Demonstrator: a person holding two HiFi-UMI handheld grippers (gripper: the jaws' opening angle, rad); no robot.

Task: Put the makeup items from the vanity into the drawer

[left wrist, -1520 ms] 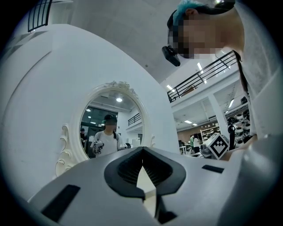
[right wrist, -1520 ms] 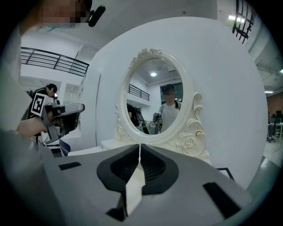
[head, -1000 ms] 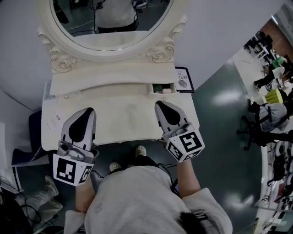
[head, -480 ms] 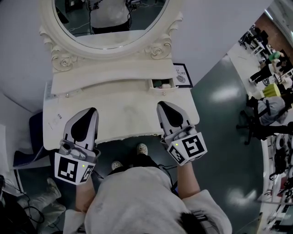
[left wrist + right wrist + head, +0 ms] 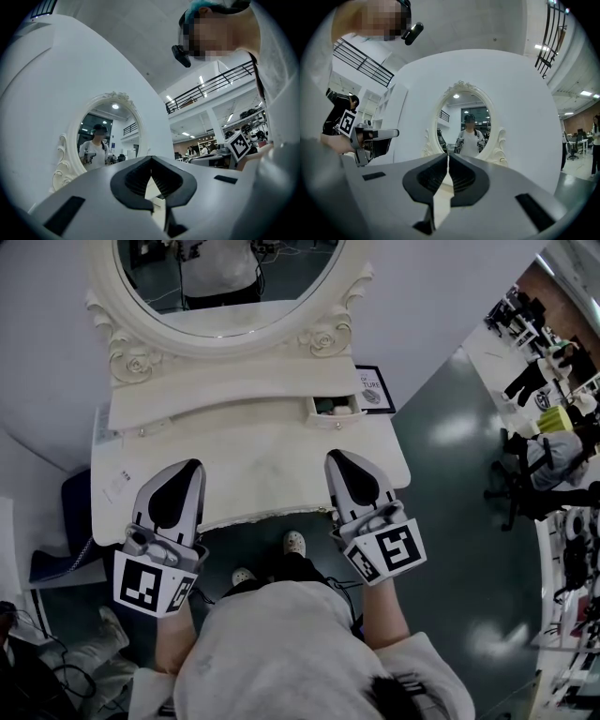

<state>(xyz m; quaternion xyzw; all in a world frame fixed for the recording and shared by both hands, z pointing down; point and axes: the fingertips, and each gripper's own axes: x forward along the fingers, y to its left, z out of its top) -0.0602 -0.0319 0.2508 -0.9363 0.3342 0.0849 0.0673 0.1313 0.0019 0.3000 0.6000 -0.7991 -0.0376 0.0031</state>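
Right tool [image 5: 334, 457] had backed off toward the near edge of the bench [image 5: 262, 465] over the last second, so it sat farther from the little drawer [image 5: 336, 421] than before. It was clenched shut and empty. Left tool [image 5: 190, 466] barely shifted, and it was also closed on nothing. The drawer was open at the far right, with the makeup items [image 5: 335, 407] inside. I couldn't spot any loose ones on the bench, so I'd guess the job was basically done apart from maybe shutting the drawer. As for writing, the framed sign [image 5: 373, 390] right of the drawer showed something ending in "TURE". The print on the label [image 5: 117, 486] at the left was too small to read.
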